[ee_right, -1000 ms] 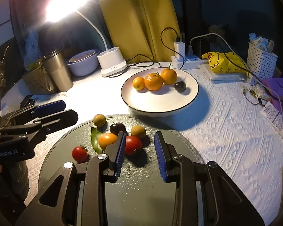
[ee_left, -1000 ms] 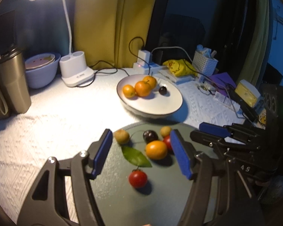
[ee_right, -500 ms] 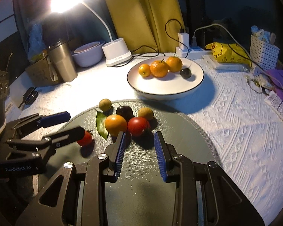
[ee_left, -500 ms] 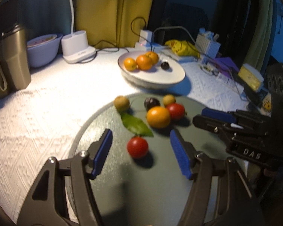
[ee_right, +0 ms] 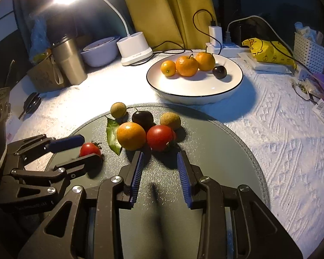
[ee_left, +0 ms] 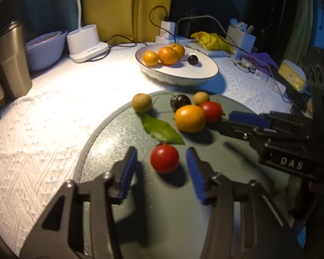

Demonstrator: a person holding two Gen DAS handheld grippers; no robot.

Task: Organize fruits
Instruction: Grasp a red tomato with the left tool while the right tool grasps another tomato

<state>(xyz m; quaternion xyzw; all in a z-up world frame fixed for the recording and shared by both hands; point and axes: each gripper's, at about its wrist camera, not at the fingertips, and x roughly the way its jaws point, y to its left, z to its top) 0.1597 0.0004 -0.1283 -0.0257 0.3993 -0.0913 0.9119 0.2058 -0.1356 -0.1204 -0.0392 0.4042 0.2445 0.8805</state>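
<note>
On a round grey mat [ee_right: 226, 151] lie a small red tomato [ee_left: 164, 158], a bigger red tomato [ee_right: 159, 137], an orange citrus [ee_right: 131, 136], a dark cherry [ee_right: 143, 117], two brown longans and a green leaf [ee_right: 112, 136]. My left gripper [ee_left: 162, 151] straddles the small tomato; its jaws are closing, with a gap still showing on each side. My right gripper [ee_right: 159, 154] stands just short of the bigger tomato, jaws narrowly apart and opening slightly, nothing between them. Behind, a white plate [ee_right: 194, 96] holds three oranges and a dark fruit.
At the back left stand a steel tumbler [ee_right: 69, 60], a pale bowl [ee_right: 99, 51] and a white lamp base [ee_right: 134, 49]. Cables, a charger, a yellow bag [ee_right: 267, 50] and a white basket [ee_right: 308, 49] crowd the back right. A white textured cloth covers the table.
Both grippers have sunk toward the mat. The left jaws have narrowed around the small tomato. The right gripper has drawn up close to the bigger tomato.
</note>
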